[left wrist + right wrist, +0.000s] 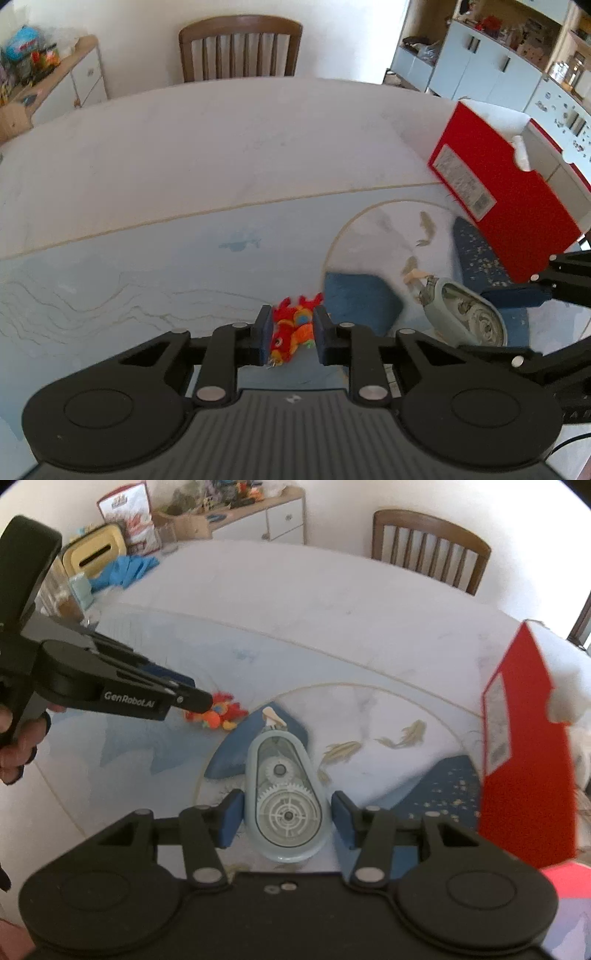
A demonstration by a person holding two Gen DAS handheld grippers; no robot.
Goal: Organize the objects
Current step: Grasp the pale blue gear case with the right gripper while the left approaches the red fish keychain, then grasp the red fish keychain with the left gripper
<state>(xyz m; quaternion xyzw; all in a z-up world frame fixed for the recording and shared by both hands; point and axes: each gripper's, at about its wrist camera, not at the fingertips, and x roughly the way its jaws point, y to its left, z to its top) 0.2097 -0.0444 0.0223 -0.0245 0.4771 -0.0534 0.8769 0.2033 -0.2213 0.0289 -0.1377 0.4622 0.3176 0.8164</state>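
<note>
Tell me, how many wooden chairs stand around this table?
1 wooden chair shows, pushed in at the far side of the table. Others may stand outside both views.

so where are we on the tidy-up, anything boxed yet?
Nothing visibly boxed; the red box interior is hidden. In hand: left gripper shut on the red-orange plush toy, right gripper around the correction tape dispenser, which appears raised off the tablecloth. Left: both likely go into the box.
</note>
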